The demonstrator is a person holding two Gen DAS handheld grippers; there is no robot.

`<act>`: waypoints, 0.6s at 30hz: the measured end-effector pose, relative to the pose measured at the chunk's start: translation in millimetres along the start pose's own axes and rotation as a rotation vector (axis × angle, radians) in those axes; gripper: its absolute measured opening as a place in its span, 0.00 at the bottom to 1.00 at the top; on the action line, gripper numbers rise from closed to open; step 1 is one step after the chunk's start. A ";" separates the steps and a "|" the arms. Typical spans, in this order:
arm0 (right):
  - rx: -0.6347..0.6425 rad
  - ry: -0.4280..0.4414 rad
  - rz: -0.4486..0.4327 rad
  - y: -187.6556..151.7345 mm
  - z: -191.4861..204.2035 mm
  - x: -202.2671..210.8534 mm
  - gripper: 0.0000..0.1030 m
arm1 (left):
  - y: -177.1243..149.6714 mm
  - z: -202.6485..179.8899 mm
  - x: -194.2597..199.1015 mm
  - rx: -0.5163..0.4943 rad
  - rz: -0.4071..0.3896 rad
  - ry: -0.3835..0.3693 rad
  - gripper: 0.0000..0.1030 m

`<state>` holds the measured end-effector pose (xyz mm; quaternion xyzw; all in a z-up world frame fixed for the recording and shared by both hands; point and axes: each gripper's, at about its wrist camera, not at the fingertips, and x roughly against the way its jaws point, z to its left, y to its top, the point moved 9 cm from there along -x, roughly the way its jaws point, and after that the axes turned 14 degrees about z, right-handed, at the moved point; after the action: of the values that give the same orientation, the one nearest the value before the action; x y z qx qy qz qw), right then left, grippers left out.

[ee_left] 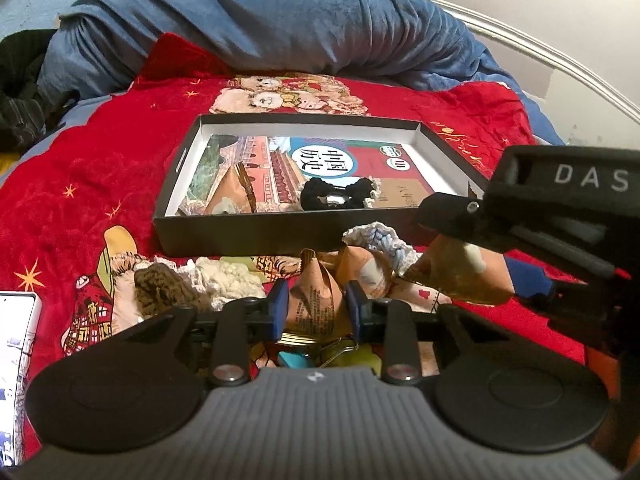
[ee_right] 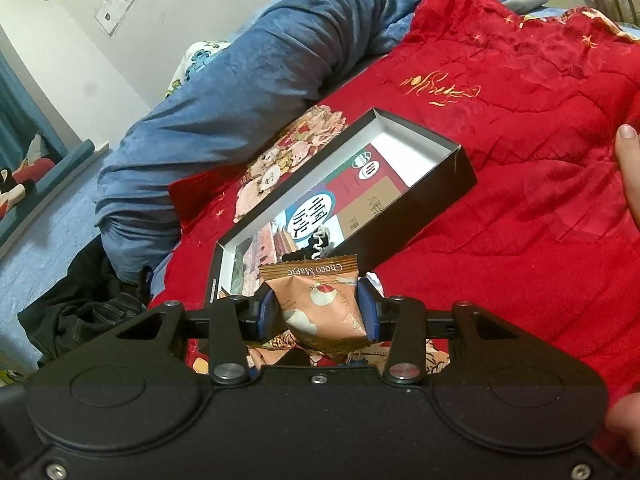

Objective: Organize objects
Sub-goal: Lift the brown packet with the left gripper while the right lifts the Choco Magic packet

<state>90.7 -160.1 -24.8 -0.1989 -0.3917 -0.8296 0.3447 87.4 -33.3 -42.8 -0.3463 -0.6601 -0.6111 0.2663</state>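
A shallow black box (ee_left: 248, 232) lies on the red blanket and holds a book (ee_left: 320, 160), one snack packet (ee_left: 230, 194) and a black crochet scrunchie (ee_left: 340, 194). My left gripper (ee_left: 318, 306) is shut on a brown snack packet (ee_left: 314, 300) just in front of the box. My right gripper (ee_right: 318, 312) is shut on a Choco Magic packet (ee_right: 324, 300), held above the blanket near the box's (ee_right: 424, 200) near end. The right gripper's body also shows in the left wrist view (ee_left: 560, 208), at the right of the box.
Crochet pieces, brown (ee_left: 164, 288), cream (ee_left: 224, 276) and pale blue (ee_left: 380, 240), lie before the box with another packet (ee_left: 360, 268). A blue duvet (ee_left: 260, 24) is heaped behind. A white device (ee_left: 16, 360) sits at left. Dark clothes (ee_right: 80, 308) lie beside the bed.
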 end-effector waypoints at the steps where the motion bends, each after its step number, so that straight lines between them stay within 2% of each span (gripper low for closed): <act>1: 0.001 0.001 -0.001 0.1 0.9 0.2 0.40 | 0.3 0.5 1.1 0.000 -0.007 0.004 0.33; 12: 0.003 0.010 -0.008 1.2 3.0 3.4 0.40 | 2.7 0.1 8.4 0.003 -0.038 -0.004 0.32; 18: 0.007 0.016 -0.021 5.7 5.6 6.4 0.40 | 7.5 0.6 16.3 0.001 -0.080 -0.009 0.32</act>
<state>90.8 -160.9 -14.6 -0.1870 -0.3940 -0.8333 0.3397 83.2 -30.5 -25.6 -0.3221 -0.6752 -0.6192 0.2387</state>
